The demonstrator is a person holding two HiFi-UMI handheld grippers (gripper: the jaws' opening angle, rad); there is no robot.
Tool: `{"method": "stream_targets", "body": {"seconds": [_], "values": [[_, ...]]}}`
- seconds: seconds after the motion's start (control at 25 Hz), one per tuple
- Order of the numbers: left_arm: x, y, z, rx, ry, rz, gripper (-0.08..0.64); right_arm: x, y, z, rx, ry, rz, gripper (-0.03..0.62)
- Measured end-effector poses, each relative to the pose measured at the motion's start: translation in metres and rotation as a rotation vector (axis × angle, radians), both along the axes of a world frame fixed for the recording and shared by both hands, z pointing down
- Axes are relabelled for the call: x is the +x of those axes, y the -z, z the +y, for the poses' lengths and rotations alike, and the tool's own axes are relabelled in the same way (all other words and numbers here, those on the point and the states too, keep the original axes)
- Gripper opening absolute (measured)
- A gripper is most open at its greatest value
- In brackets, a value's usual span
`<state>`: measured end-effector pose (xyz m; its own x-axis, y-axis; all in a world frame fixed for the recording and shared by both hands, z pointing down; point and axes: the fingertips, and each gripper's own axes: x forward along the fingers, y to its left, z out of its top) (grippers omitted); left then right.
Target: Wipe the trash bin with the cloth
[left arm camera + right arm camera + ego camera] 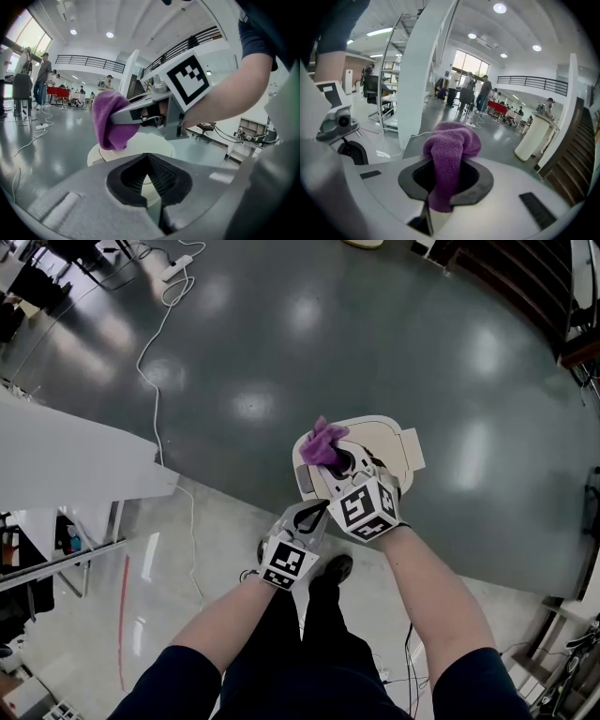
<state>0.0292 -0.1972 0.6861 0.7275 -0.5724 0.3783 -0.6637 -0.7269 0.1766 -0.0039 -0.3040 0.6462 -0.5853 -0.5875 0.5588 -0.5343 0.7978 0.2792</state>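
A cream trash bin stands on the grey floor just ahead of my feet; its rounded top shows in the left gripper view. A purple cloth rests on the bin's top at its left side. My right gripper is shut on this cloth, which bulges out past the jaws. From the left gripper view, the cloth hangs from the right gripper's fingers onto the lid. My left gripper sits just short of the bin, below the right one, jaws shut with nothing between them.
A white table juts in at the left. A white cable runs across the floor from a power strip. In the right gripper view stand a white column, an office chair and, further off, people.
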Motion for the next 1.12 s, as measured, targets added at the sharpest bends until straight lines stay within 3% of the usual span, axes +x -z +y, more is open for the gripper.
{"method": "stream_targets", "body": {"seconds": [0.24,0.36,0.64,0.84,1.12], "values": [[0.001,-0.018,-0.003,-0.025,0.008,-0.021,-0.009,-0.031,-0.05,-0.006,0.016,0.15,0.281,0.071],[0.004,-0.028,-0.001,-0.048,0.019,-0.03,-0.009,-0.031,-0.069,-0.005,0.011,0.186,0.364,0.071],[0.002,-0.038,-0.005,-0.049,0.021,-0.051,-0.009,-0.006,-0.069,-0.023,0.0,0.126,0.327,0.071],[0.001,-0.039,-0.004,-0.046,0.029,-0.051,-0.009,0.052,-0.066,-0.045,-0.01,-0.008,0.316,0.071],[0.003,-0.038,-0.005,-0.033,0.039,-0.063,-0.009,0.137,-0.064,-0.061,0.003,-0.126,0.371,0.071]]}}
